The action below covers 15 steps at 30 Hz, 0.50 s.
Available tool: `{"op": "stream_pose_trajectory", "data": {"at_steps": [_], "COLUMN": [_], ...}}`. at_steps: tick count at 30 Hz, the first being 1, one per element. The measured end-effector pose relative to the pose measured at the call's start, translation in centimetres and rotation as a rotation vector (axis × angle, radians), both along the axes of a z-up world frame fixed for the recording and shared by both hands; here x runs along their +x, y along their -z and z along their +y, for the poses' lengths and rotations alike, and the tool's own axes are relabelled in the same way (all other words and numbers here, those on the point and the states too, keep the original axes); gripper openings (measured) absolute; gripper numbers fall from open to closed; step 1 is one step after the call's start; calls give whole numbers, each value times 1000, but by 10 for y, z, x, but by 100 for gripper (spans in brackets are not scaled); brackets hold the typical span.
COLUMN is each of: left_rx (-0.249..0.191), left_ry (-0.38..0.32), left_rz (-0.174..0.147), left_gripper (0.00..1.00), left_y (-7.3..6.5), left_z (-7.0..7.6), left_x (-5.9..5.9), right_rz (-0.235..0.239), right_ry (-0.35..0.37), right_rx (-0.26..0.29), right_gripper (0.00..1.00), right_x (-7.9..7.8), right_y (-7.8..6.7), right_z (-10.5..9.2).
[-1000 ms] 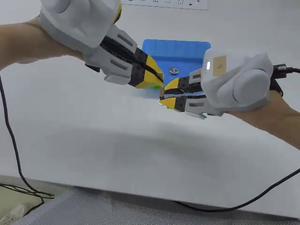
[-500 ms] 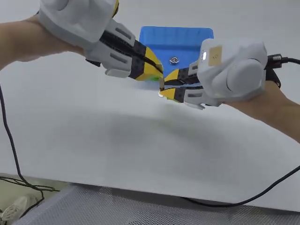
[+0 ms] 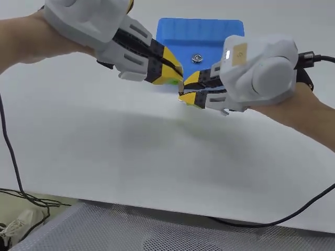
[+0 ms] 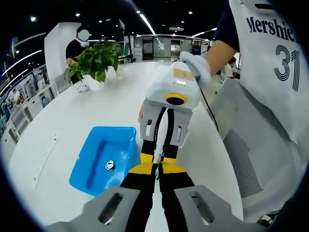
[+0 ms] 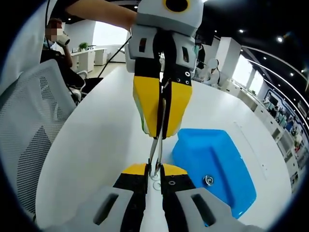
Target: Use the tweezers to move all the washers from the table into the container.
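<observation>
The thin metal tweezers (image 5: 160, 121) run between my two grippers, which meet tip to tip just in front of the blue container (image 3: 220, 31). My left gripper (image 3: 177, 79) comes in from the upper left, its yellow jaws shut on the tweezers' upper part. My right gripper (image 3: 183, 96) comes in from the right, shut around the tweezers' lower end (image 5: 154, 166). A small washer (image 5: 157, 185) lies on the white table right at the tweezers' tips. Another washer (image 3: 197, 58) lies inside the container (image 4: 104, 154), and it also shows as the washer (image 5: 208, 181) and the washer (image 4: 110, 165).
The white table (image 3: 131, 151) stretches wide in front of the grippers. A black cable (image 3: 10, 151) hangs at the left edge and another (image 3: 293, 212) trails at the right. A grey mesh chair (image 5: 43, 121) stands by the table, and a potted plant (image 4: 91, 65) sits at its far end.
The head camera has tilted, so the container sits higher in the picture. Both grippers stay joined at the tweezers by the container's front edge, with no clear move of their own.
</observation>
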<state>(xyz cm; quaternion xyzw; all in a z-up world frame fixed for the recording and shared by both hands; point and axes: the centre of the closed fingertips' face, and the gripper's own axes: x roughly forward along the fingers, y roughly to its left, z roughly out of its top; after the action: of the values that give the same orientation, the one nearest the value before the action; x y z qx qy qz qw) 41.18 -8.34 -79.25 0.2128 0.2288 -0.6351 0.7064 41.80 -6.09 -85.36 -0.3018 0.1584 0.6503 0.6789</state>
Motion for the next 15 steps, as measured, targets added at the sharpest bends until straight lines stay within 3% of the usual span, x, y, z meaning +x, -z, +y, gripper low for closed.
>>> {"op": "stream_pose_trajectory", "data": {"at_steps": [11, 15], "left_rx": [-3, -8], "left_ry": [-4, 0], "left_rz": [-18, -10], "left_gripper": [7, 7], "left_y": [1, 1], "left_z": [0, -2], "left_x": [2, 0], "right_rz": [7, 10], "right_ry": [6, 7], "right_rx": [5, 5], "right_gripper": [11, 11], "right_x": [2, 1], "right_y": [3, 4], "right_z": [1, 0]}}
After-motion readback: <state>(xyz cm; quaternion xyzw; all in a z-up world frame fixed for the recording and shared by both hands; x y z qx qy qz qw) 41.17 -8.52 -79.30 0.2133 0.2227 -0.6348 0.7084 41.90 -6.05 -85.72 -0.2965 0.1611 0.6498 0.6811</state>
